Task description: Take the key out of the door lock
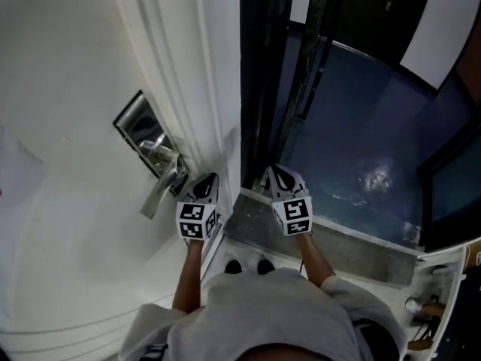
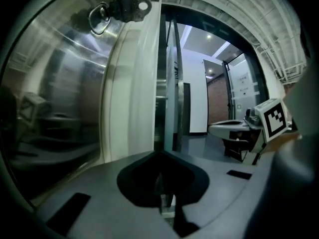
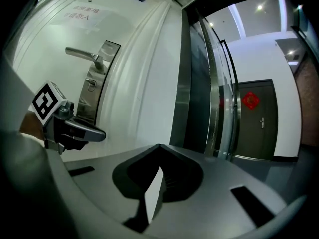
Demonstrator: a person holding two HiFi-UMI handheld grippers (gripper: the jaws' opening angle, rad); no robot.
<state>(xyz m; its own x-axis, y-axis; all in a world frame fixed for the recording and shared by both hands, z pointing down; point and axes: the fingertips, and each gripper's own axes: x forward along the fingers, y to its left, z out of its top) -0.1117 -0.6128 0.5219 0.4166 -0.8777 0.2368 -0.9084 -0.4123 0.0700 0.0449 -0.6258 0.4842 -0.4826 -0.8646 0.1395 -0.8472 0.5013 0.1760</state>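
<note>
White door (image 1: 68, 239), key (image 2: 124, 6) at its lock (image 1: 144, 132)

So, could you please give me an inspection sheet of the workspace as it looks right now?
Surface: white panelled door, its edge beside a dark opening.
Job's things: key with ring at the steel lock plate, apparently not yet removed; lever handle beside it.
Clutter: nothing seen.
Grippers: left gripper close to the handle, right gripper by the door edge; both with jaws together, empty.
Cables: nothing seen.
Surroundings: glossy dark floor; dark far door with a red ornament.
</note>
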